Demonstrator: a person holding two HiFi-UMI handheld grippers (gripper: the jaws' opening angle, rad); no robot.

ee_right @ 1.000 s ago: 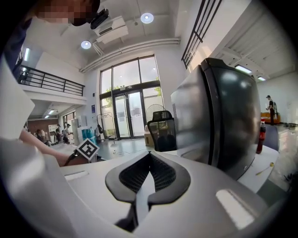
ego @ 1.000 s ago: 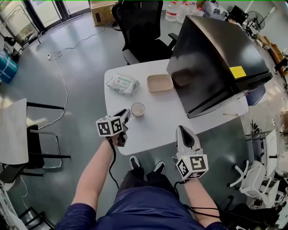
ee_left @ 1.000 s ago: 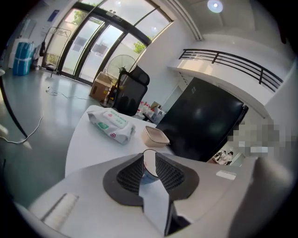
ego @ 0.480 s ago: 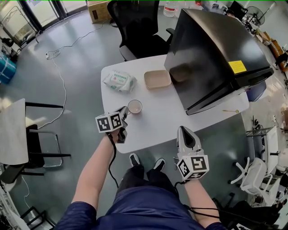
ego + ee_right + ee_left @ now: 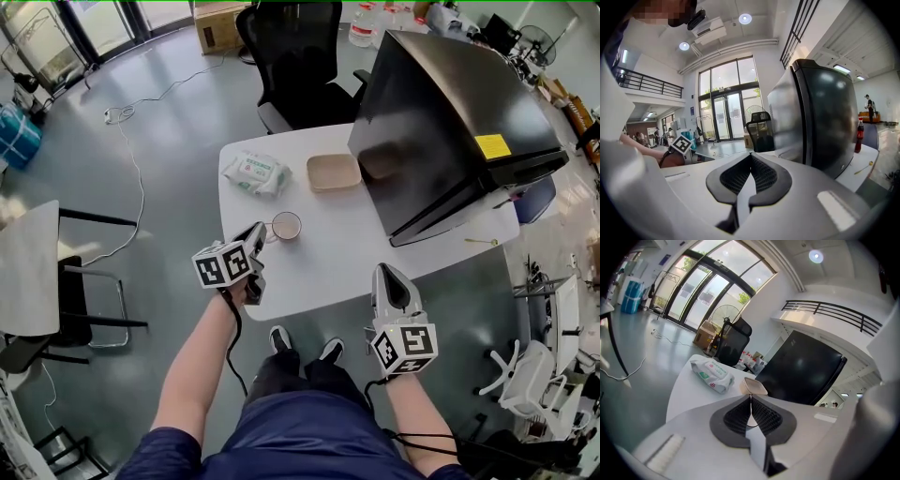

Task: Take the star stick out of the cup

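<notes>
A small round cup (image 5: 286, 226) stands near the front left of the white table (image 5: 328, 253); I cannot tell what is in it. A thin yellowish stick (image 5: 481, 241) lies on the table's right end, and the stick (image 5: 862, 168) shows again in the right gripper view. My left gripper (image 5: 260, 231) is shut and empty, its tip just left of the cup. In its own view the left gripper (image 5: 750, 398) has its pads pressed together. My right gripper (image 5: 385, 272) hangs at the table's front edge, far from the cup. The right gripper (image 5: 751, 157) is shut on nothing.
A pack of wet wipes (image 5: 256, 172) and a tan tray (image 5: 334, 172) lie at the table's back. A big black box (image 5: 450, 112) covers the right half. A black office chair (image 5: 295, 56) stands behind the table. A cable (image 5: 131, 150) runs over the floor at left.
Only the head view has swayed a little. Both grippers stay shut in about the same places, the left one still beside the cup.
</notes>
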